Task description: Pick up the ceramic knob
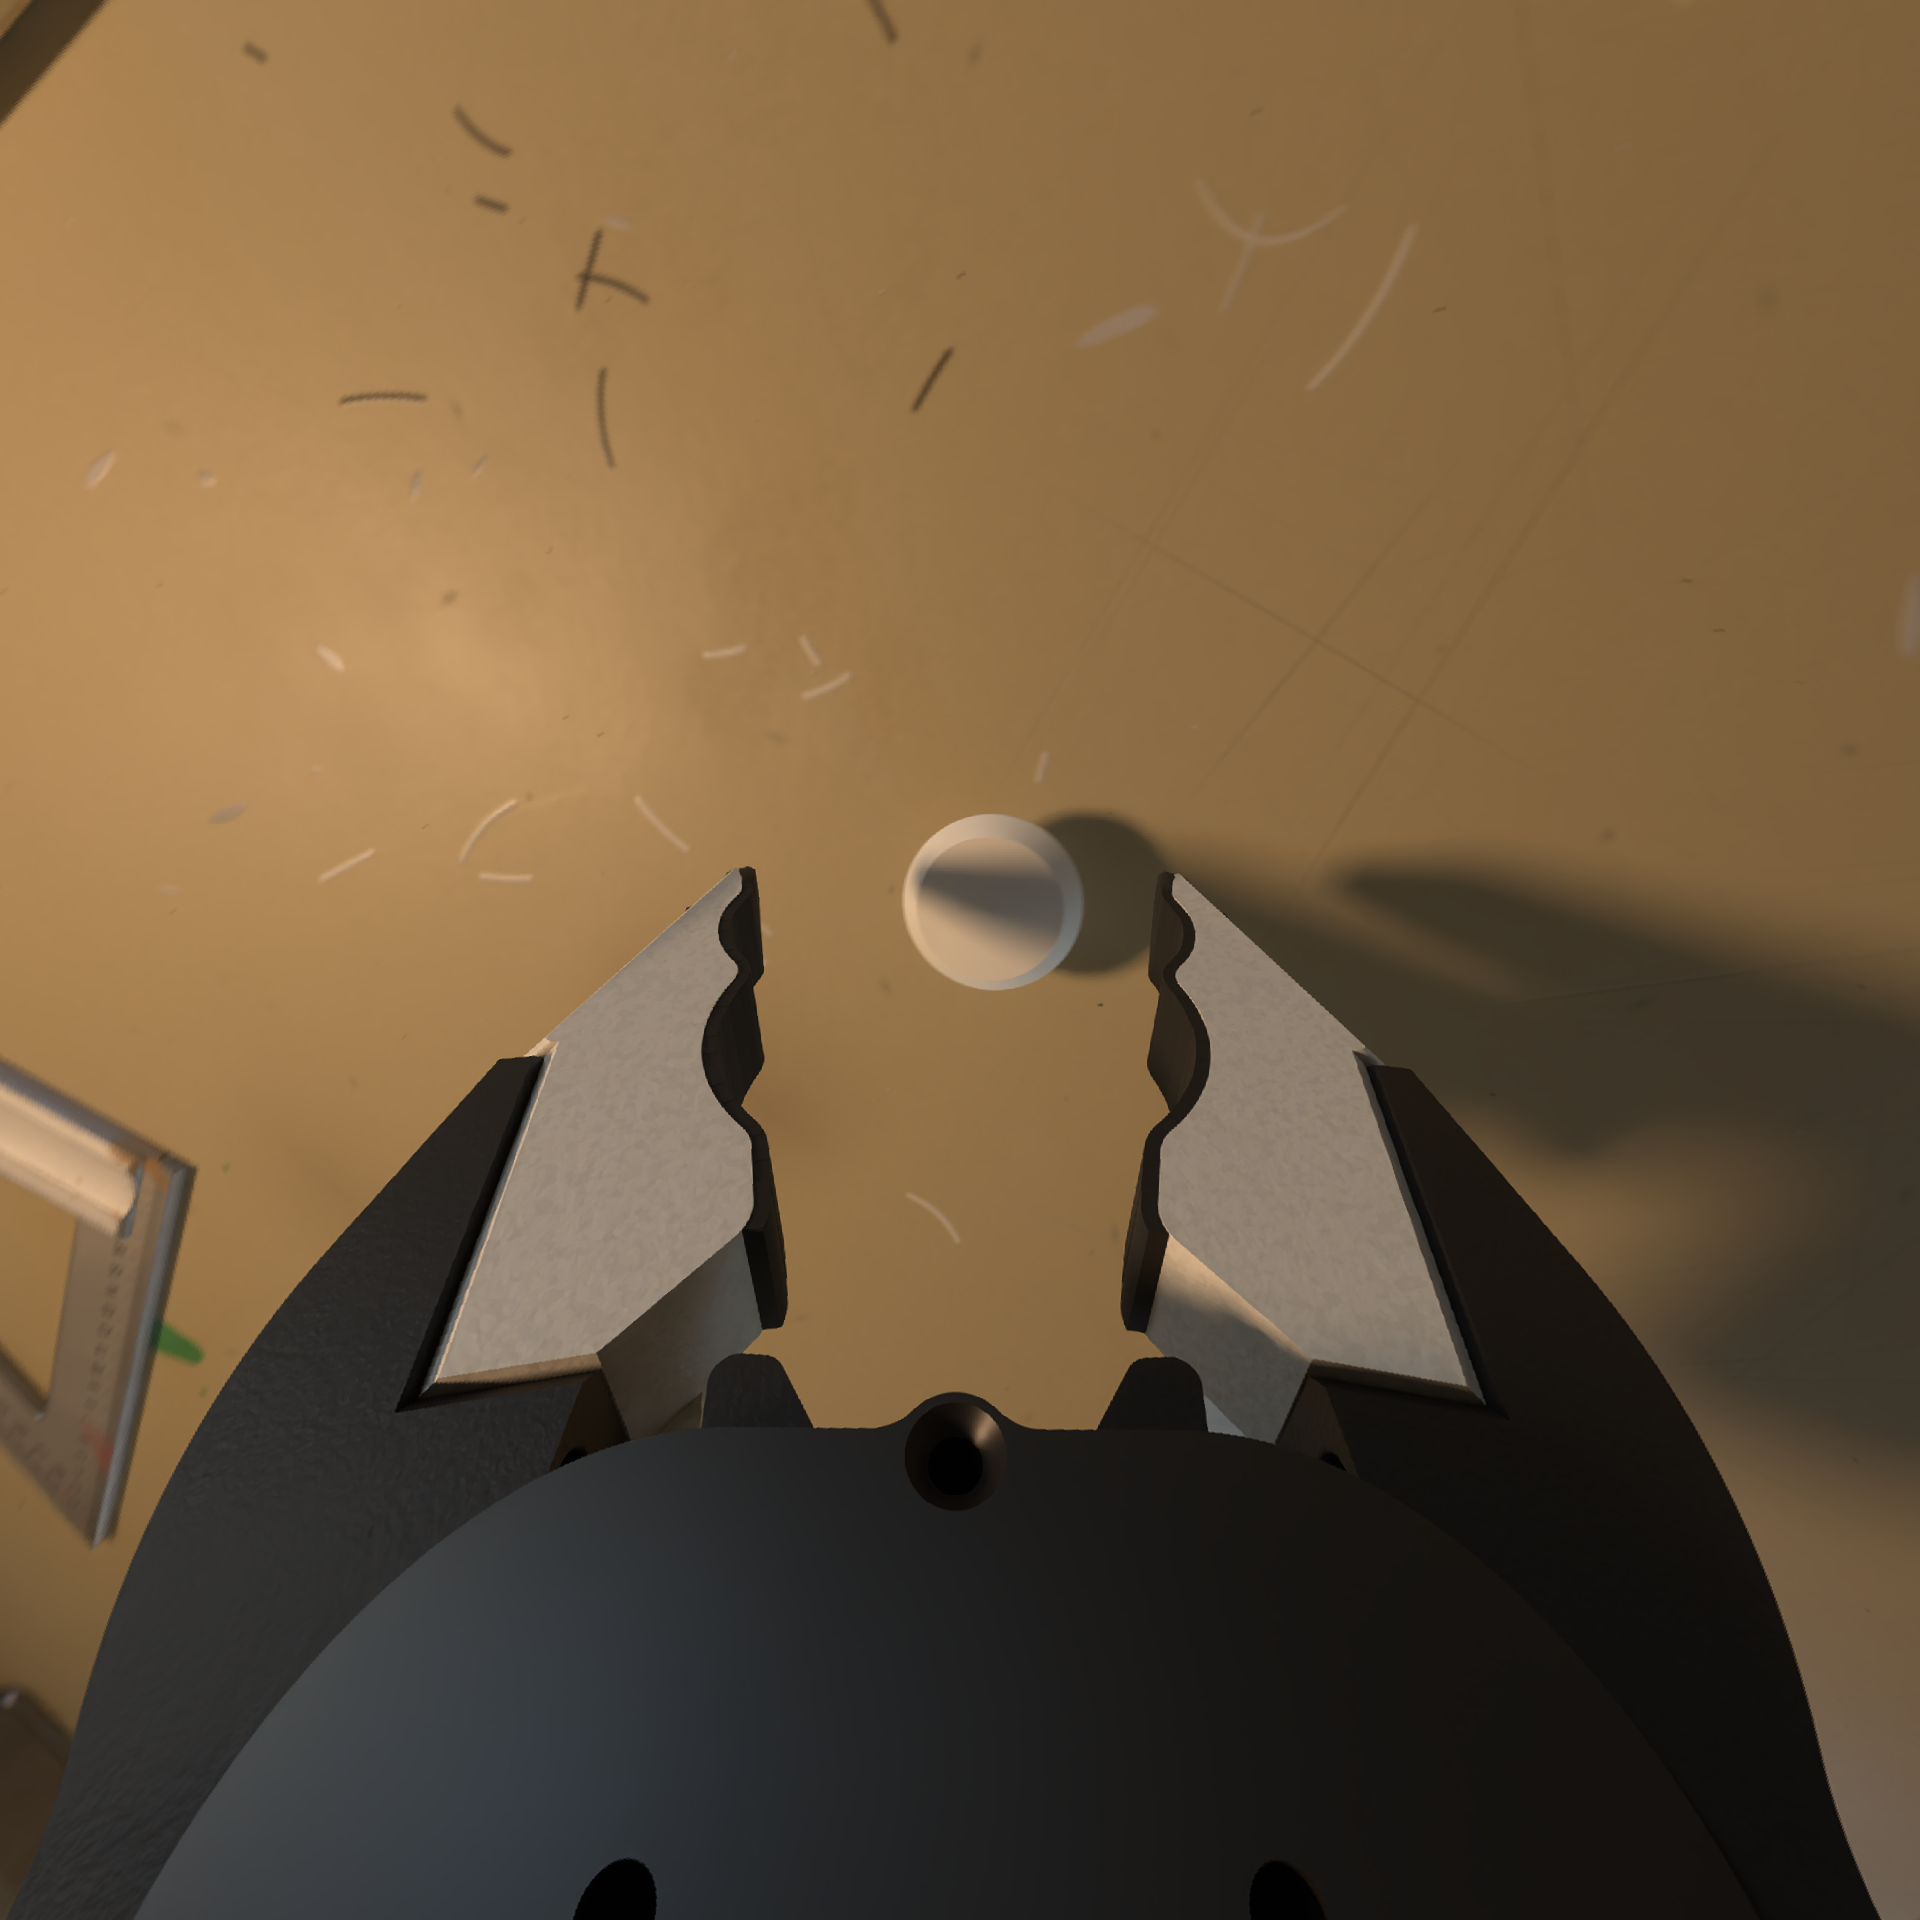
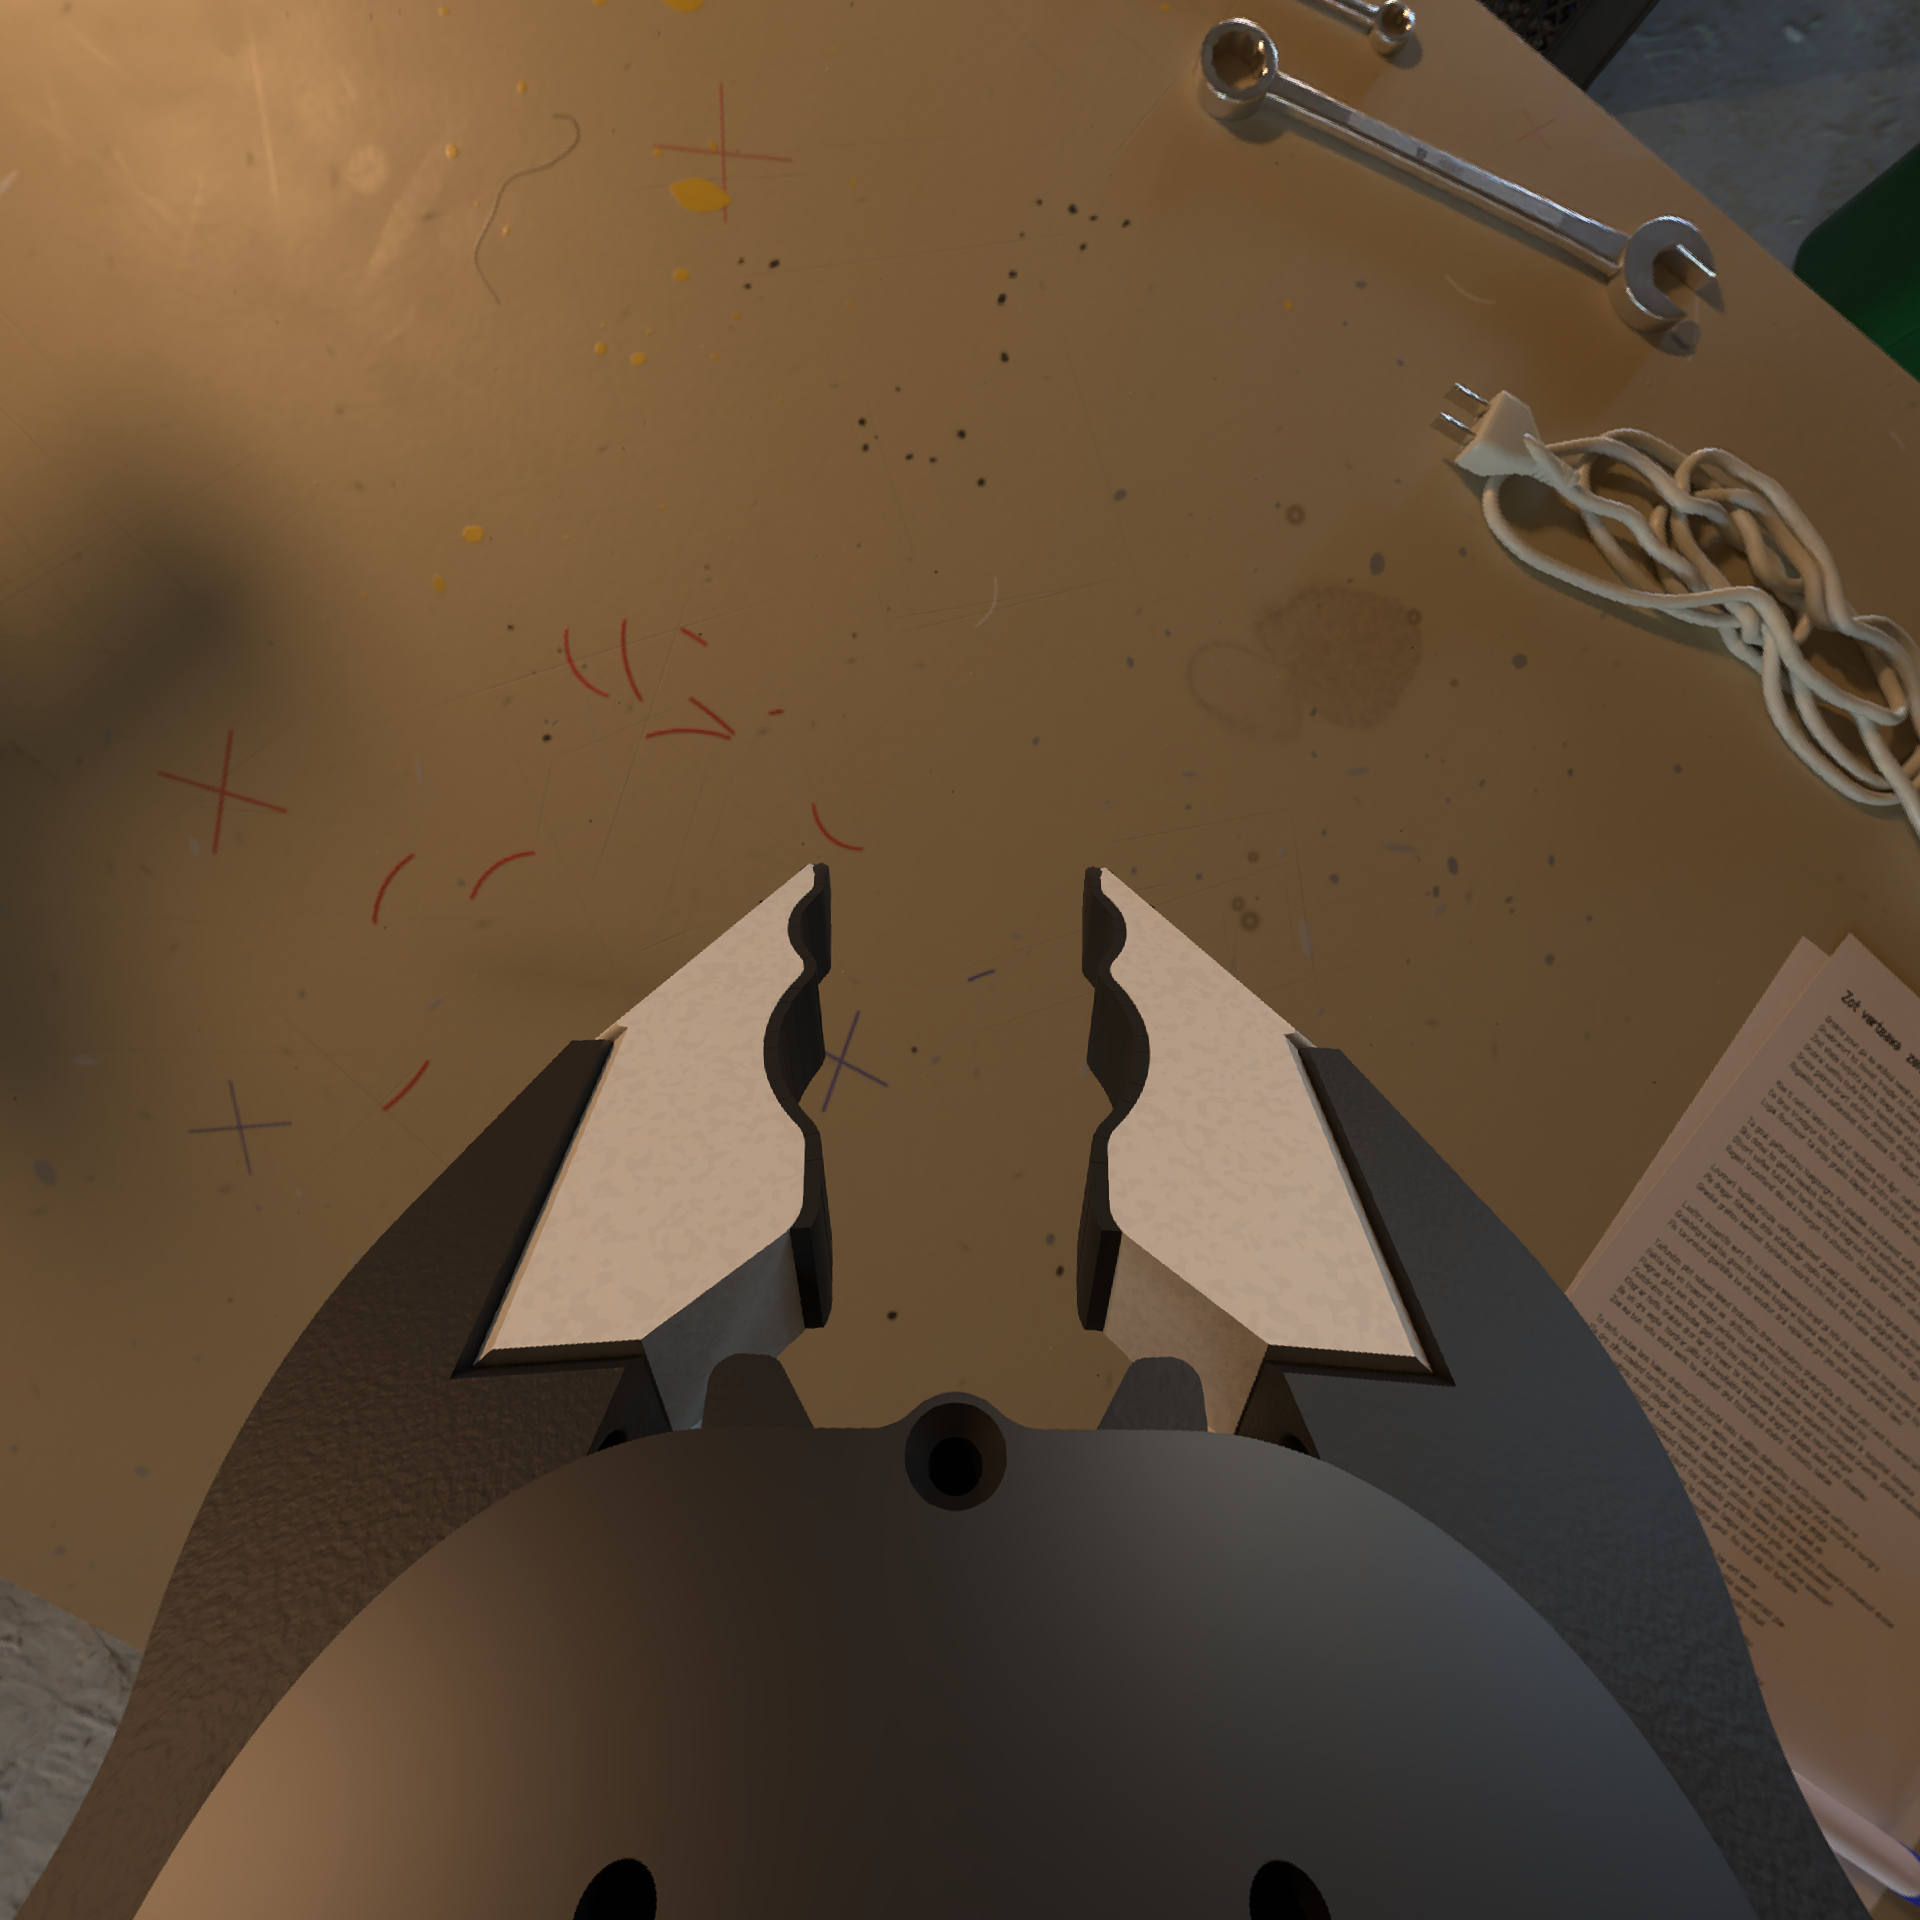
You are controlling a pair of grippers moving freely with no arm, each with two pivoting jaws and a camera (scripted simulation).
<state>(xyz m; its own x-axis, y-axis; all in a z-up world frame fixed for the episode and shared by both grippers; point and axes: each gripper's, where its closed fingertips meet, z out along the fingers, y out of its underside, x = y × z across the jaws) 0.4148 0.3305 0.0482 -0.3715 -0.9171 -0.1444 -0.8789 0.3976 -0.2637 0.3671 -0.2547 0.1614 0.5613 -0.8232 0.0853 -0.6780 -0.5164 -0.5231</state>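
**Left gripper lined up on knob, both sets of jaws apart**

I read the left gripper [image 1: 956, 878] with its jaws spread wide and empty. The white ceramic knob [image 1: 992, 902] sits on the tan tabletop [image 1: 935, 520] in line with the gap at the fingertips, slightly nearer the right fingertip, touching neither. From here I see its round face; its shadow falls to the right. The gripper's own shadow stretches off to the right as well. Scratches and dark pencil marks scatter over the surface farther out. At the near left edge lies a metal square ruler [image 1: 114, 1320], well apart from the knob.

On my right gripper [image 2: 956, 871], the jaws stand apart with nothing between them, only bare tabletop with red and blue marks. I cannot see the knob in this view. Far right lies a steel wrench [image 2: 1455, 171]; nearer than that, a coiled white cord with plug [image 2: 1704, 582]. Printed paper sheets [image 2: 1766, 1299] lie at the near right edge.
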